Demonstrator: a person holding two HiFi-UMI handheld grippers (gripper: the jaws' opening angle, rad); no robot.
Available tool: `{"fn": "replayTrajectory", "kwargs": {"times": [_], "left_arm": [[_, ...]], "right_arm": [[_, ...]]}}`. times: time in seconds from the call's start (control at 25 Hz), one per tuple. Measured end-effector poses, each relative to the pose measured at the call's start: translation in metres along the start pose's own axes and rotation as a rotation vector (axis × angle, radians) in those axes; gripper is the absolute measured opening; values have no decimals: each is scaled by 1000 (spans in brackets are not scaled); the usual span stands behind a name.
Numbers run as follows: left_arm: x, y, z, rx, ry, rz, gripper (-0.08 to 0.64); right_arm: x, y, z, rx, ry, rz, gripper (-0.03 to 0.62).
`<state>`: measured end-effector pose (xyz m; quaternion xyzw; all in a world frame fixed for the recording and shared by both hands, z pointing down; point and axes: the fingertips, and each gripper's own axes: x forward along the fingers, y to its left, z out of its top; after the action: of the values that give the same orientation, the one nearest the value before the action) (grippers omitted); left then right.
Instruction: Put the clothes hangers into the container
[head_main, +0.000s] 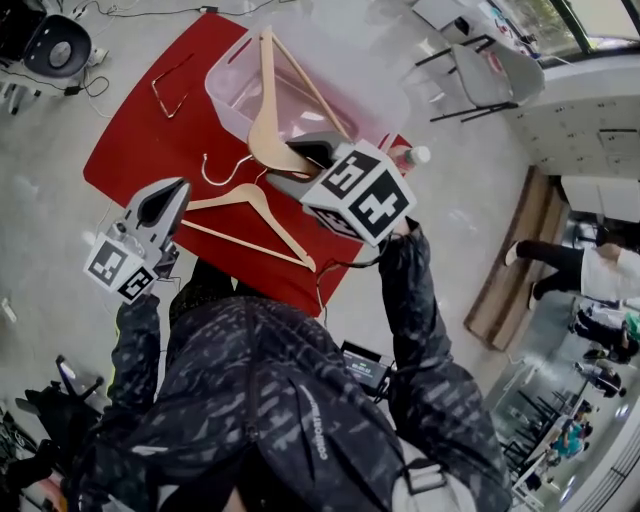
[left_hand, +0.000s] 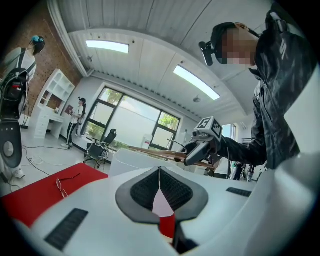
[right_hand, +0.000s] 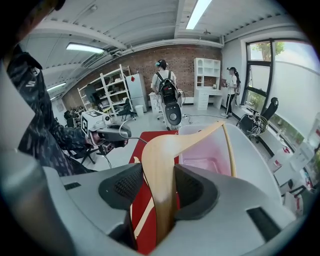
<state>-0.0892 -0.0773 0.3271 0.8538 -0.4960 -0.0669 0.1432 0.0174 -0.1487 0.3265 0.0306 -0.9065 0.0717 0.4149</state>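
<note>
My right gripper (right_hand: 159, 187) clamps a wooden hanger (right_hand: 165, 150), tilted over the near rim of the clear container (head_main: 222, 80). My left gripper (left_hand: 160, 192) is closed, empty. A second hanger (head_main: 250, 205) and eyeglasses (head_main: 172, 85) lie on the red mat (head_main: 125, 150).

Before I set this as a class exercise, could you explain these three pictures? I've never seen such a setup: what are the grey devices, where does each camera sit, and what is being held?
There is no robot here. A person holds a two-jaw gripper in each hand. One picture looks down from a camera on the person's head. The other two come from cameras that ride on the grippers and look along the jaws. On the red surface stands a clear container, and beside it lies a wooden hanger. The right gripper is shut on a second wooden hanger, which reaches over the container. The left gripper is shut and holds nothing.
</note>
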Motion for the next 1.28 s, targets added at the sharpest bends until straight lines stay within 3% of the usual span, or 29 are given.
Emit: {"fn": "replayTrajectory", "kwargs": {"times": [0.44,0.96,1.28], "left_arm": [[29,26,-6,-20,27,-29,12],[27,35,-19,-41,43,-11,12],[22,36,-21,-46,41,6,12]], "right_arm": [[17,-56,6,72,-9,45,201],[47,-83,-7,177,-2,170,201],[54,-105,-8,203,-9,127,196]]}}
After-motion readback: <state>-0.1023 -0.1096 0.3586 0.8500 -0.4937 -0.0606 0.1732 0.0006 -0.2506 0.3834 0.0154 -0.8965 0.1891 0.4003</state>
